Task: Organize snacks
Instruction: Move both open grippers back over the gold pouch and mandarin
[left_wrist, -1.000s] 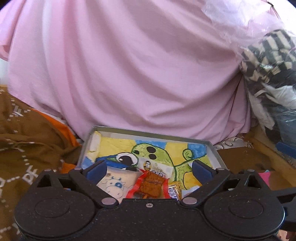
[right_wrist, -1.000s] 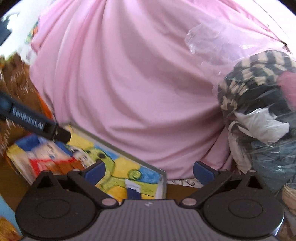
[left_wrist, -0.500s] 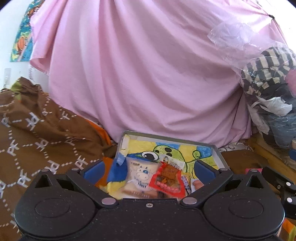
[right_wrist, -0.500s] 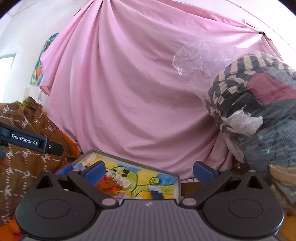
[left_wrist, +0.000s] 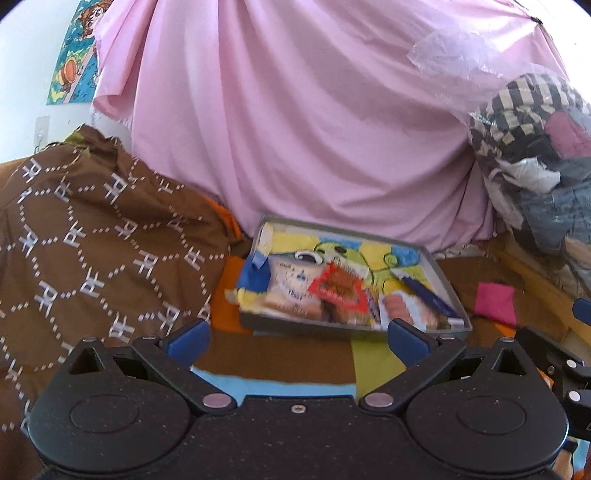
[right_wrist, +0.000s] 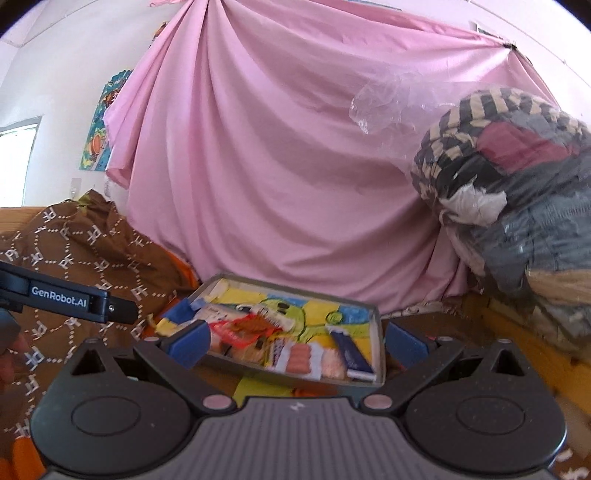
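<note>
While both tools gape empty, crinkly snack packets (left_wrist: 334, 291) fill rectangular metal tray (left_wrist: 448, 291).

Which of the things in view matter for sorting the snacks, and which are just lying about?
Part of the job:
tray
red snack packet
white snack packet
blue stick packet
left gripper and right gripper, both open and empty

Just lying about:
pink sheet
brown patterned cloth
bagged clothes
pink pad

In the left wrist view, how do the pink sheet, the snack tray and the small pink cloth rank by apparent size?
1. pink sheet, largest.
2. snack tray.
3. small pink cloth, smallest.
Tray and cloth sit at similar distance, so that order seems safe.
</note>
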